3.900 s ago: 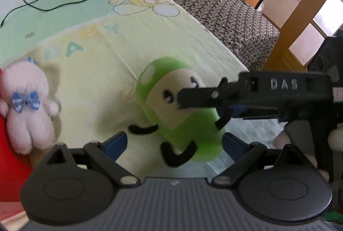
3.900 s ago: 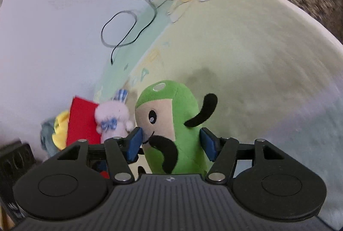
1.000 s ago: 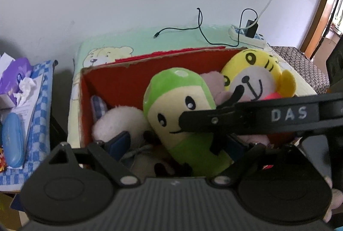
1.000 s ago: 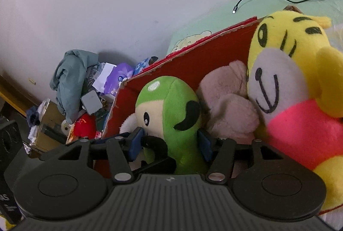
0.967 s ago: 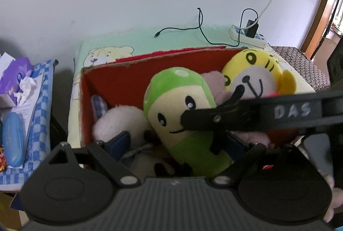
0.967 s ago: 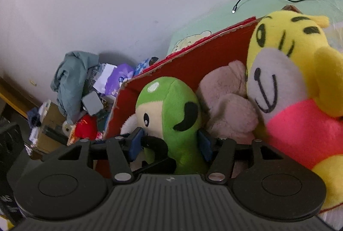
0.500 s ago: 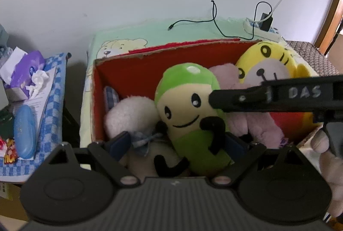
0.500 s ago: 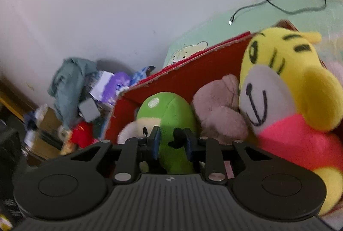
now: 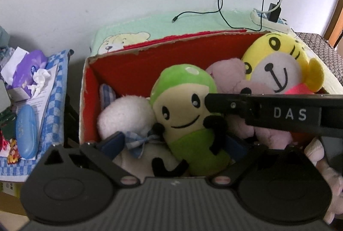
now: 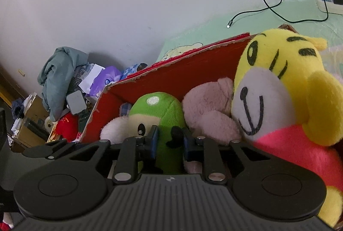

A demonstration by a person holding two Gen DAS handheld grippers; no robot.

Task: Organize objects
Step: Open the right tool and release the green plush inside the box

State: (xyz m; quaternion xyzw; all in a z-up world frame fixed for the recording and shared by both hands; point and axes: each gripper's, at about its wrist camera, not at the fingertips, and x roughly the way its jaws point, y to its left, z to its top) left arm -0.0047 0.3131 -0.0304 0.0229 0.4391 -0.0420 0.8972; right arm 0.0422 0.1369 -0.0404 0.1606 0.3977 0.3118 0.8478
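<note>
Since the earliest frames the green plush [image 9: 188, 115] has gone from the bed into the red box [image 9: 90, 89]. Left wrist view: the left tool [image 9: 171, 143] stands wide apart astride the plush, pads not pressing; it has just been opening further. 4 plush toys show: white, green, pink, yellow. Right wrist view: the right tool [image 10: 169, 141] at lower centre has just been closing and seems to pinch the green plush's side, though the pads are partly hidden. Judged step: settling the toy; next, release and withdraw both tools.
</note>
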